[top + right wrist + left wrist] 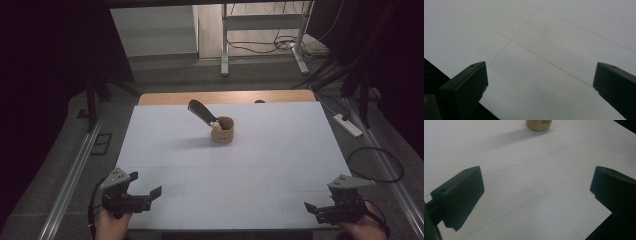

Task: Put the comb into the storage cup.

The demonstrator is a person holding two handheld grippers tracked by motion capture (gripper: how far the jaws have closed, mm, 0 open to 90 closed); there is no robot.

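The worktop [260, 165] is plain white, ruled only by thin grey seam lines into large panels, with a strip of light wood along its far edge. On it stands a tan cup [223, 131] carrying a small dark printed mark — in it a glossy black utensil [201, 112] and something small and pale cream. Both sets of tongs — left tongs [145, 187] and right tongs [314, 211] — are matt black, each topped by a grey plate.

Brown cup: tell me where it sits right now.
In the high view the brown cup stands near the middle of the white table, toward its far edge, a black-handled tool leaning out of it to the left.
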